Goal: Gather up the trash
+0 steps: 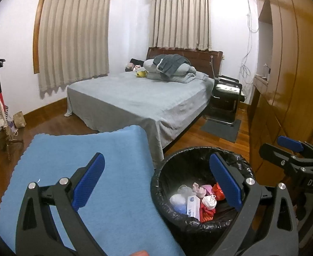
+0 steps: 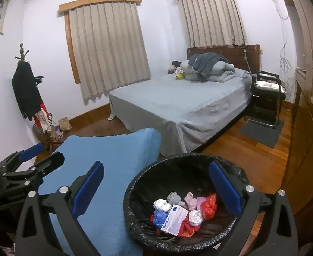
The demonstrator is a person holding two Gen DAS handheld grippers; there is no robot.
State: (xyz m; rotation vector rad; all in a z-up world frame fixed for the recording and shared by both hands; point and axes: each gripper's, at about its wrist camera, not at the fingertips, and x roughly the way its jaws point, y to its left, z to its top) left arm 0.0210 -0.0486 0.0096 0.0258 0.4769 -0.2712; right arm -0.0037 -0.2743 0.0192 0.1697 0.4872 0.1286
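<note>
Both grippers hung over the same spot in a bedroom. The left gripper (image 1: 156, 183) had its fingers spread wide and held nothing. The right gripper (image 2: 156, 188) was wide open too, with nothing between its blue pads (image 2: 88, 188).

A round bin (image 2: 135, 192) with a black bag inside stood on the wood floor (image 2: 252, 160), just beside the right edge of a blue cloth (image 1: 81, 153). The trash (image 2: 184, 211) lay at the bottom of the bin: white balls of paper, a red bag, pink bits, something blue, and a small white box (image 2: 174, 223) with blue print.

Behind them stood a bed (image 2: 177, 104) with a grey sheet.
</note>
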